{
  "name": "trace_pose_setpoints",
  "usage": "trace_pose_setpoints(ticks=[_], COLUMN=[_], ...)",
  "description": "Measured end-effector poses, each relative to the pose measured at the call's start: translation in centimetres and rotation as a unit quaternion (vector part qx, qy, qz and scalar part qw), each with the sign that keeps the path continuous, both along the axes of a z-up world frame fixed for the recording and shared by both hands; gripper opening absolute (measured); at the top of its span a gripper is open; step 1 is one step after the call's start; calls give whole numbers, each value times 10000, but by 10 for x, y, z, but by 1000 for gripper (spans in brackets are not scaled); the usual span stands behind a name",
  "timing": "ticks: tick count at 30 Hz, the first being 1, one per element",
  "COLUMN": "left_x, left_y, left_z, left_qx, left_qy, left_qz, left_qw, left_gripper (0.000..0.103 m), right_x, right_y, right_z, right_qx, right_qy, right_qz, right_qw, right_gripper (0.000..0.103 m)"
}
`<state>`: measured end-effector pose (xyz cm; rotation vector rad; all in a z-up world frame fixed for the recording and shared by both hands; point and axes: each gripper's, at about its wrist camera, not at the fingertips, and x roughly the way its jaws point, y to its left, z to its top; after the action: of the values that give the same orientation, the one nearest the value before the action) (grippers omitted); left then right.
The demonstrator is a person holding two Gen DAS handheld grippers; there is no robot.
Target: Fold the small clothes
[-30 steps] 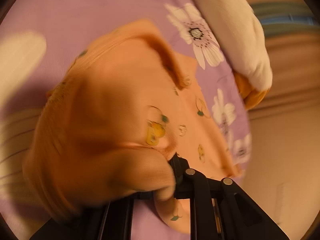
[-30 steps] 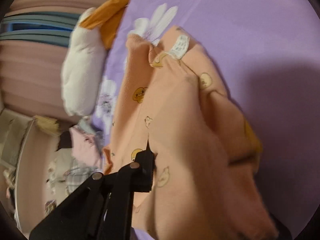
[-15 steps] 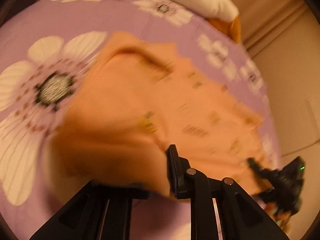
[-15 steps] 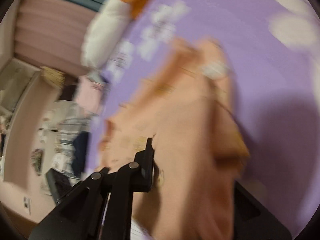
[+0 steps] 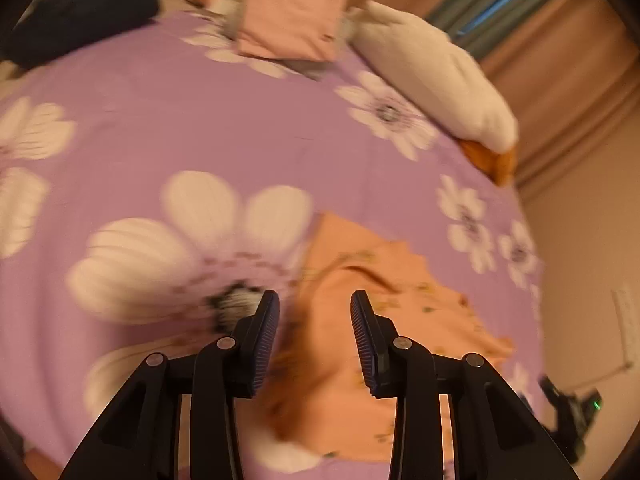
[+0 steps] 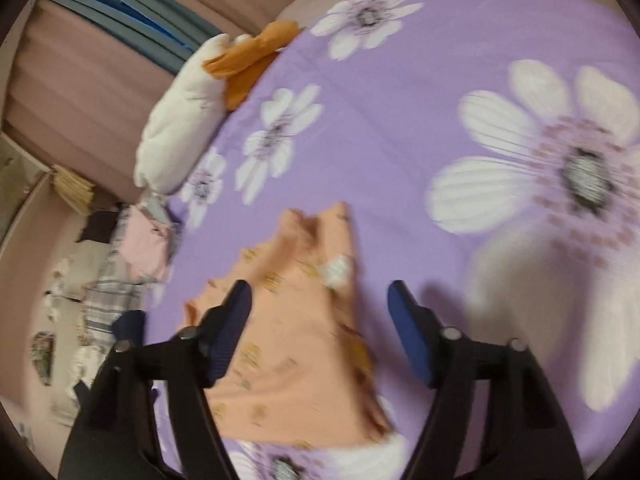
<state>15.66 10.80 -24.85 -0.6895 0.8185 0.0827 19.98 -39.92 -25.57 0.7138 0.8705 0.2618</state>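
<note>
Now the orange garment (image 5: 360, 364) is being left on the purple bedspread (image 5: 224, 120), where a second ago it was being carried, pinched in both tongs. The left tongs (image 5: 314, 340) are being opened above it, with nothing pressed between the pads; the right tongs (image 6: 320, 336) are being opened wider, likewise released, the garment (image 6: 296, 360) lying below them untouched. Relative to the garment, the white pillow (image 5: 432, 76) is being seen well beyond, and a pink folded piece (image 5: 288, 24) farther still. Creases are being shown along the garment's near edge, though blur is hiding detail. A spreading step is judged finished; smoothing and a first fold are judged pending.
</note>
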Motion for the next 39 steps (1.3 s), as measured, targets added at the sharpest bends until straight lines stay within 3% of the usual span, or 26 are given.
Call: trace_pose_setpoints(ticks=[2, 4, 6, 8, 10, 11, 12, 14, 16, 20, 22, 23, 25, 27, 29, 32, 34, 35, 37, 39], left_x=[13, 27, 35, 39, 47, 48, 54, 63, 73, 88, 89, 89, 86, 80, 75, 70, 76, 83, 93, 104], left_y=[-8, -17, -23, -26, -32, -32, -35, -37, -38, -39, -36, -31, -12, 5, 17, 14, -10, -31, -55, -58], left_z=[-5, -15, -27, -29, -26, -25, -24, -25, -27, -41, -42, -41, -34, -26, -20, -14, -15, -21, -35, -49], left_qx=[-11, -7, -117, -46, 190, 185, 95, -135, -141, 17, 232, 355, 386, 387, 287, -657, -1123, -1267, -1462, -1385], left_qy=[-25, 154, 295, 64, -19, -37, -67, -59, -36, 30, -54, -39, -36, -51, 0, -164, -113, 131, 544, 839], left_qz=[-174, -319, -545, -464, -564, -675, -905, -1099, -964, -801, -749, -624, -133, 256, 279, -501, -1469, -2138, -2771, -2387], left_qw=[9998, 9994, 9980, 9989, 9982, 9975, 9958, 9938, 9952, 9968, 9969, 9974, 9992, 9989, 9992, 9964, 9827, 9685, 9481, 9575], left_gripper=[36, 36, 36, 36, 36, 36, 36, 36, 36, 36, 36, 36, 36, 36, 36, 36, 39, 41, 41, 41], right_x=[21, 45, 65, 74, 78, 80, 78, 72, 69, 74, 85, 88, 85, 77, 64, 56, 59, 60, 59, 62], right_y=[20, 35, 45, 48, 54, 55, 52, 41, 34, 39, 42, 40, 29, 21, 13, 8, 19, 28, 44, 54], right_z=[-1, -10, -27, -41, -48, -48, -47, -38, -25, -23, -40, -46, -44, -30, -13, -4, -3, -2, -6, -17], right_qx=[-63, -320, -87, 207, -319, -392, -138, 299, 421, -520, -674, -526, -130, -249, -450, 290, 395, 186, -250, -125], right_qy=[-229, -172, -9, -13, 18, -16, -99, -337, -528, -468, -47, 47, -57, -225, -463, -756, -715, -660, -525, -309], right_qz=[256, 388, 554, 711, 678, 594, 583, 468, 383, 323, 330, 274, 125, -72, -204, 288, 770, 904, 1003, 1179], right_qw=[9994, 9986, 9984, 9973, 9972, 9975, 9982, 9979, 9970, 9970, 9972, 9982, 9998, 9994, 9977, 9963, 9937, 9935, 9933, 9925], right_gripper=[71, 66, 42, 36, 12, 9, 9, 8, 8, 10, 17, 21, 33, 45, 50, 50, 49, 49, 50, 50])
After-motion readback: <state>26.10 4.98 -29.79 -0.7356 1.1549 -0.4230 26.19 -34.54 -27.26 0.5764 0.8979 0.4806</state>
